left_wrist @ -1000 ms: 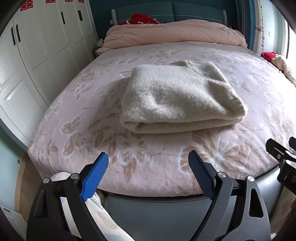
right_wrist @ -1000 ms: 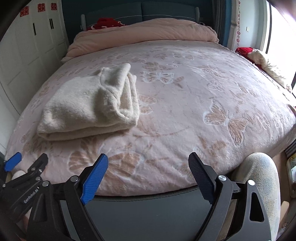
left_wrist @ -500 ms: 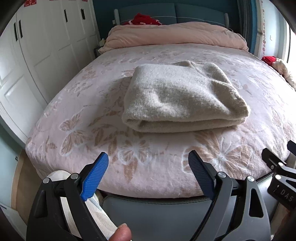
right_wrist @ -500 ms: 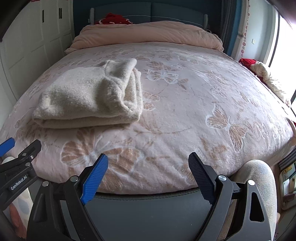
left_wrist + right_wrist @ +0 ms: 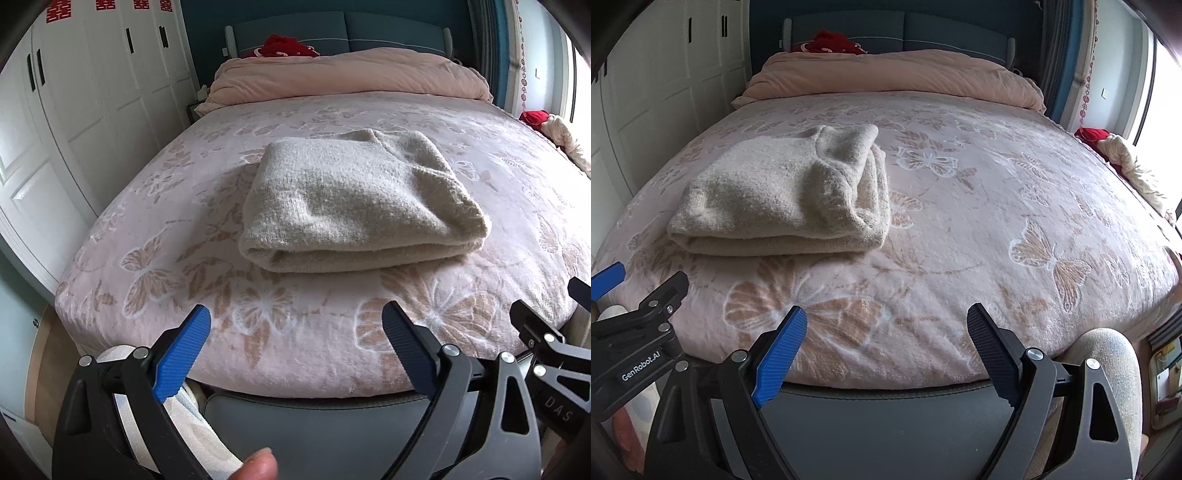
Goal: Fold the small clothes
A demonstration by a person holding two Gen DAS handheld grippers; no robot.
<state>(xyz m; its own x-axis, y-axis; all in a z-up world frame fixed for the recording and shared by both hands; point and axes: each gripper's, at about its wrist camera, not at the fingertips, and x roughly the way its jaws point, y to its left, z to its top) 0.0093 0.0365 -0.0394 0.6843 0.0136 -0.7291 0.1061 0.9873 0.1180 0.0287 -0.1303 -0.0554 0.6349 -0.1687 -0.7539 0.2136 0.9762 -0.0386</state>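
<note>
The bed (image 5: 155, 236) fills both views, pink butterfly-print blanket (image 5: 997, 206) spread right across it, a rolled pink duvet (image 5: 351, 77) up at twelve o'clock against the headboard, and the white wardrobe (image 5: 85, 92) running along nine to ten o'clock; and there's the task's thing, the cream knit garment (image 5: 354, 199), sitting at about one o'clock in the left wrist view and ten o'clock in the right wrist view, already a thick squared bundle with its fold edge facing us, so this looks like the closing stage of the fold; both tools hang back off the near edge of the mattress, the left gripper (image 5: 295, 350) spread wide and empty, the right gripper (image 5: 886, 350) spread wide and empty too, neither touching cloth; the next move, I'd judge, is either a tidy-up of that looser, bunched end of the bundle at the right side, or reaching for another piece; hard to say which, because the far side of the bundle is hidden, the inner layers can't be counted, the red item (image 5: 831, 40) at twelve o'clock is half buried, and a fingertip (image 5: 258, 465) is cut off at six o'clock
</note>
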